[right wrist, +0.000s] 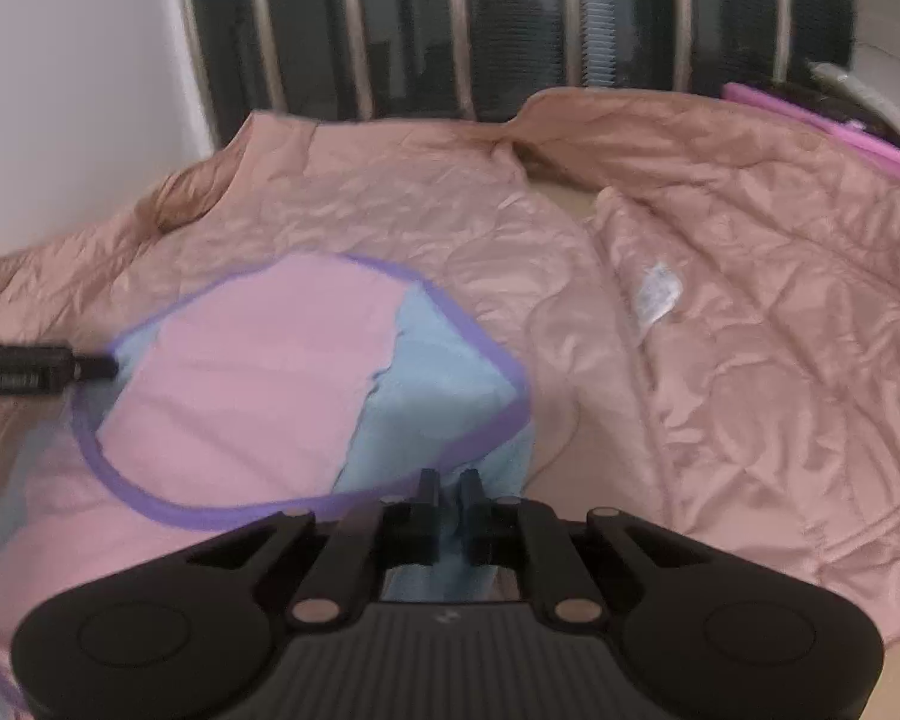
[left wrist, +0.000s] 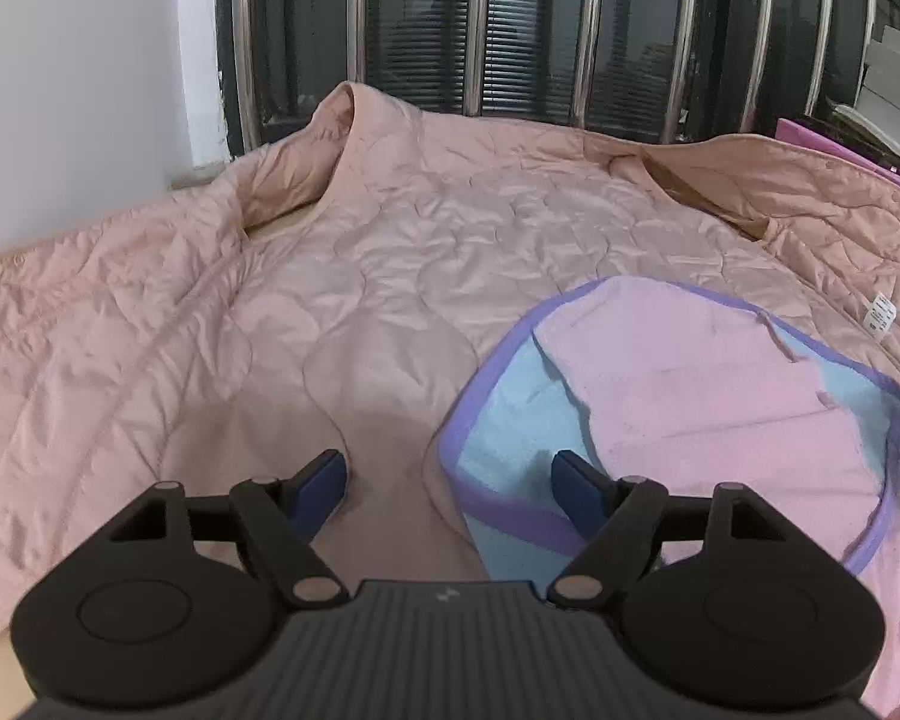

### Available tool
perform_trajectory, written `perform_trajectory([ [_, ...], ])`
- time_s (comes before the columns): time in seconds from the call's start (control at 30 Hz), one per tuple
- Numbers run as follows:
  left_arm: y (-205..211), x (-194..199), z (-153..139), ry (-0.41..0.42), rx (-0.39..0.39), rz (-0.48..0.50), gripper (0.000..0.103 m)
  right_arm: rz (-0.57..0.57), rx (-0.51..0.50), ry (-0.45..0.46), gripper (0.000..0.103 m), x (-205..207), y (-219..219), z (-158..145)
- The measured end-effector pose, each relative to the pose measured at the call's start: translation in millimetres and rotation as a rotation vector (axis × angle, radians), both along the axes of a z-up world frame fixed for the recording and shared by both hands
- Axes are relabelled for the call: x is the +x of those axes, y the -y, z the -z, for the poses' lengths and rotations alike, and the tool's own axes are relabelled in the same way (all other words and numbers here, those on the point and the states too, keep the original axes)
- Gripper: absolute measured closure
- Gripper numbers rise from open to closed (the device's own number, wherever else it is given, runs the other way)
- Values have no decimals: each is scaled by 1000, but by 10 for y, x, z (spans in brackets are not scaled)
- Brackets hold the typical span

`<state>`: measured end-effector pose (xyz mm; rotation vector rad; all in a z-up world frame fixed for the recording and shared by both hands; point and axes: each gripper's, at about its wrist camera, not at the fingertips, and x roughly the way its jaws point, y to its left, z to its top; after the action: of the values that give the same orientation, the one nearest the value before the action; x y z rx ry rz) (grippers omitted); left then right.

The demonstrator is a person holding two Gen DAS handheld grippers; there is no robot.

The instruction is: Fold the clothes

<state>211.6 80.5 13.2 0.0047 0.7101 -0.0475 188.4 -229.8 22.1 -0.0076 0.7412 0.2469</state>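
- My left gripper is spread wide, nothing between the blue pads; one pad hangs over the quilted jacket, the other over the near-left corner of the small garment. I can't tell whether that pad touches the cloth.
- My right gripper has its jaws almost together, pinched on the blue near edge of the small pink-and-blue garment; blue cloth shows in the narrow slit between the fingers.
- That small garment, pink with blue panels and a purple trim, lies on top of the jacket, towards the jacket's near edge.
- The peach quilted jacket is laid open and flat under everything, its collar at the far side by the window, its front panels thrown out to left and right.
- A white care label sits on the inside of the jacket's right panel, well apart from my right tongs.
- In the right wrist view the tip of my other gripper pokes in at the left, touching or just beside the small garment's purple rim.
- Behind the jacket: a window with metal bars, a white wall to the left, something pink and pale boxes at the far right.
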Motion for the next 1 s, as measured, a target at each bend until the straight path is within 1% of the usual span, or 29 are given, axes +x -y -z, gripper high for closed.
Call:
perform_trajectory([
  [0.03,-1,6,16,-1,-1,-4,25,13,7,27,92,-81,3,-71],
  [0.07,-8,13,33,-2,-5,-7,25,5,35,52,87,-206,-2,-174],
  [0.1,-12,23,49,-2,-8,-9,25,-16,64,79,76,-360,-18,-280],
  [0.13,-17,33,64,-1,-11,-10,25,-65,95,112,67,-577,-57,-392],
  [0.17,-22,40,77,-1,-14,-12,26,-117,119,140,53,-804,-114,-486],
  [0.2,-26,39,75,1,-16,-14,27,-177,127,155,48,-1053,-211,-543],
  [0.23,-31,37,71,4,-19,-17,28,-243,129,165,49,-1311,-324,-581],
  [0.27,-32,36,70,8,-16,-26,34,-315,118,161,49,-1565,-460,-574],
  [0.3,-34,33,66,13,-13,-37,44,-364,112,154,49,-1769,-577,-543],
  [0.33,-49,26,55,22,-10,-53,51,-408,107,136,49,-1959,-695,-488],
  [0.37,-78,18,50,26,-19,-63,65,-447,108,111,49,-2131,-808,-416],
  [0.4,-106,10,46,30,-29,-72,72,-476,111,87,49,-2280,-906,-336],
  [0.47,-162,-6,35,38,-48,-87,74,-531,99,48,49,-2504,-1067,-185],
  [0.53,-202,-16,9,35,-65,-75,76,-568,42,43,49,-2678,-1188,-59],
  [0.6,-239,-30,-19,31,-82,-58,77,-545,17,39,49,-2752,-1232,2],
  [0.63,-240,-55,-41,27,-88,-23,75,-534,4,37,49,-2789,-1254,33],
  [0.67,-233,-90,-60,31,-83,10,63,-518,-7,38,49,-2816,-1258,52],
  [0.7,-219,-130,-77,49,-71,27,42,-492,-12,45,49,-2823,-1224,50],
  [0.73,-191,-158,-79,75,-54,36,30,-466,-11,49,49,-2826,-1186,47],
  [0.77,-163,-176,-79,97,-35,43,16,-438,3,45,49,-2821,-1138,40],
  [0.8,-137,-155,-62,98,-21,47,19,-411,17,41,49,-2816,-1090,34],
  [0.83,-123,-113,-25,68,-33,59,24,-393,31,38,49,-2817,-1059,30],
  [0.87,-110,-73,12,39,-43,69,42,-398,45,39,49,-2827,-1064,32],
  [0.9,-95,-51,44,20,-40,67,50,-403,59,39,49,-2838,-1069,35],
  [0.93,-73,-62,46,33,-11,58,56,-407,66,39,49,-2844,-1081,39],
  [0.97,-75,-77,39,37,1,54,66,-409,59,40,49,-2842,-1108,49],
  [1.0,-83,-91,34,40,8,49,80,-406,53,37,49,-2842,-1132,64],
])
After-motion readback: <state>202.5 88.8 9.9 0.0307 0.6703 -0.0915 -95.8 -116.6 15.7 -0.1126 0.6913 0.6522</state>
